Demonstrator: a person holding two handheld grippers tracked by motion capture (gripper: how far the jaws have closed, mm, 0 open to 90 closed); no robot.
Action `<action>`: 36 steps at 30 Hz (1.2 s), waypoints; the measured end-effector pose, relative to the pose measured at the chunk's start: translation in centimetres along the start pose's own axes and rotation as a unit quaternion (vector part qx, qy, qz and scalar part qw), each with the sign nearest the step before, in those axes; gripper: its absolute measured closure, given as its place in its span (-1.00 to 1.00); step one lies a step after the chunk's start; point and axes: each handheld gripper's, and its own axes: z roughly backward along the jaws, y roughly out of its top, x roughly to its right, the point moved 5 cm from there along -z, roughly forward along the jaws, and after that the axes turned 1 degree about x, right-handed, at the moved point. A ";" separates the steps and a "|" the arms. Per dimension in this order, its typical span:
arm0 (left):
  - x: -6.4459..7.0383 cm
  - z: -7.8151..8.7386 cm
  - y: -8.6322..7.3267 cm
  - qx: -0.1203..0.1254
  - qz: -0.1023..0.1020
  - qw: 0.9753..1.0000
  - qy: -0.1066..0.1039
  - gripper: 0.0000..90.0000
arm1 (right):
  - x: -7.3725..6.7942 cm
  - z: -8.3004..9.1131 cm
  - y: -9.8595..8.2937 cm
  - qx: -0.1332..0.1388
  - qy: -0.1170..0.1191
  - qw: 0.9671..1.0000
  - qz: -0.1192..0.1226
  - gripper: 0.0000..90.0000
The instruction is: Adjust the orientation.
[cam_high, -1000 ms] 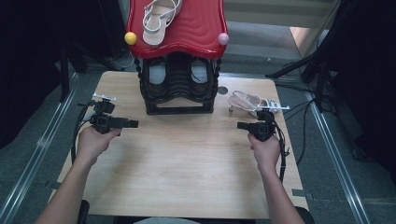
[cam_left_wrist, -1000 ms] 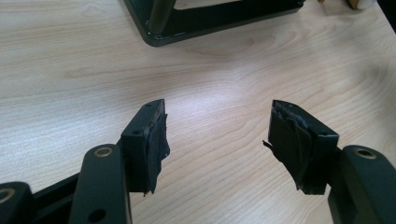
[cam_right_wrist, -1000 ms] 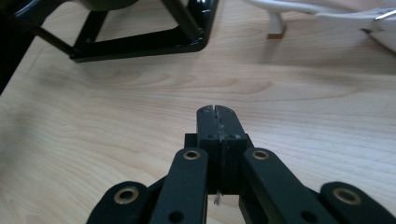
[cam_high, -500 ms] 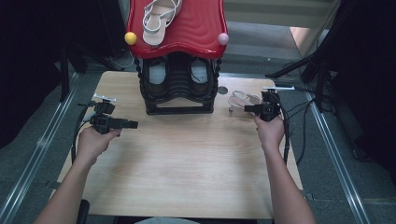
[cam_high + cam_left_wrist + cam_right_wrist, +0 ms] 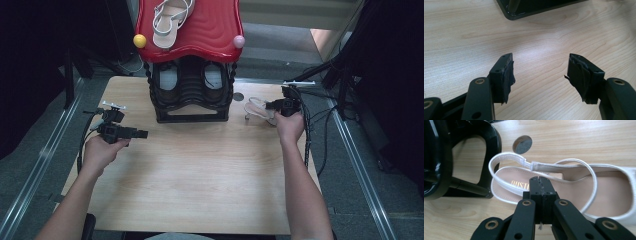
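- While one sandal [image 5: 169,21] already sits on the rack [image 5: 190,95], I've clenched my right gripper [image 5: 540,185] at the second sandal [image 5: 579,192], lying on the table [image 5: 200,180]; whether a strap is caught, I cannot tell.
- Lifting it onto the rack remains; my left gripper [image 5: 540,75] waits released.

Sandal [image 5: 579,192] toe beyond right picture edge.

Overhead light is even and bright on the table [image 5: 200,190]; its surroundings fall dark. A soft glare patch marks the wood between the left gripper [image 5: 541,75] jaws. Shadows are faint; near jaws blur slightly.
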 end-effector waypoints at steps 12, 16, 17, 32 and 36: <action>0.0 -0.2 -0.1 -0.005 -0.006 1.000 0.001 -0.15 | 0.0 -1.6 -1.3 -0.041 -0.022 0.999 0.024 1.00; 0.1 -0.3 -0.1 -0.007 -0.009 1.000 0.002 -0.15 | 0.6 -1.6 -2.0 -0.044 -0.021 0.999 0.018 1.00; 0.1 -0.3 -0.1 -0.008 -0.008 1.000 0.001 -0.15 | 0.7 -1.6 -2.1 -0.044 -0.019 0.999 0.014 1.00; 0.2 -0.5 -0.2 -0.013 -0.012 1.000 0.000 -0.15 | 2.1 -0.4 -2.8 -0.044 -0.023 0.999 0.018 1.00; 0.3 -0.6 -0.1 -0.013 -0.013 1.000 0.000 -0.15 | 1.7 -0.3 -2.5 -0.038 -0.023 0.999 0.018 1.00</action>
